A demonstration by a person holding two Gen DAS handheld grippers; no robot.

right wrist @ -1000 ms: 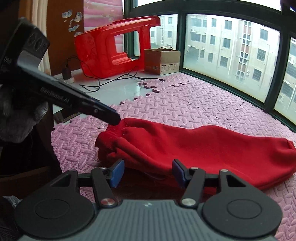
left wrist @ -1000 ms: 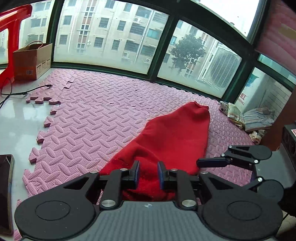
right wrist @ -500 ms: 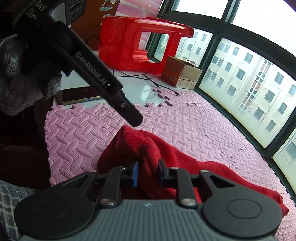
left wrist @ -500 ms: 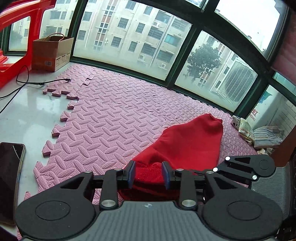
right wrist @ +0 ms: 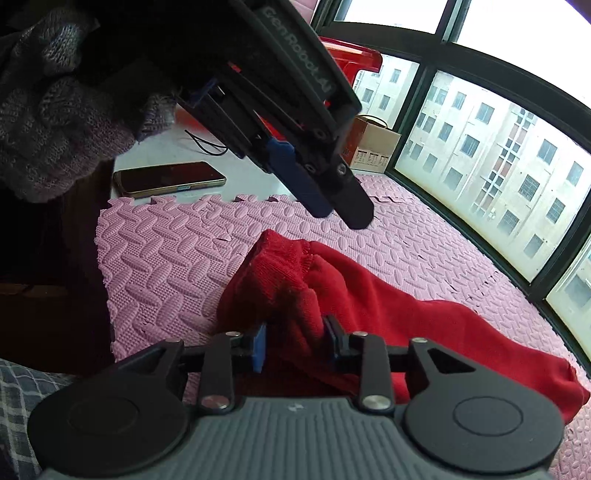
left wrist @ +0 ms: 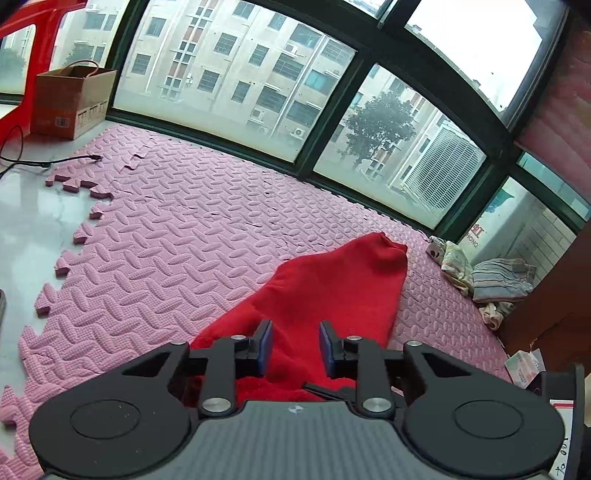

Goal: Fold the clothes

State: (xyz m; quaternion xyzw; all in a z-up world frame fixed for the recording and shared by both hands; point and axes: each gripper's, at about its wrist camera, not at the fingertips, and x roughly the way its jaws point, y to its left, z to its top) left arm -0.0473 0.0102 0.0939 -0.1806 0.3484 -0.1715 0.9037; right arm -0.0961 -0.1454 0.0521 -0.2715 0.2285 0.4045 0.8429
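- A phone lies on the pale floor beside the pink foam mat.
- The left gripper, jaws closing with nothing between them, hovers above the red garment on the mat.
- The right gripper, jaws opening, pinches the garment's bunched cuff.

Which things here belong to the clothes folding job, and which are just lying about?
For the job: red garment; pink foam mat beneath it.

Lying about: phone; cardboard box; black cable; red plastic chair; cloth pile.
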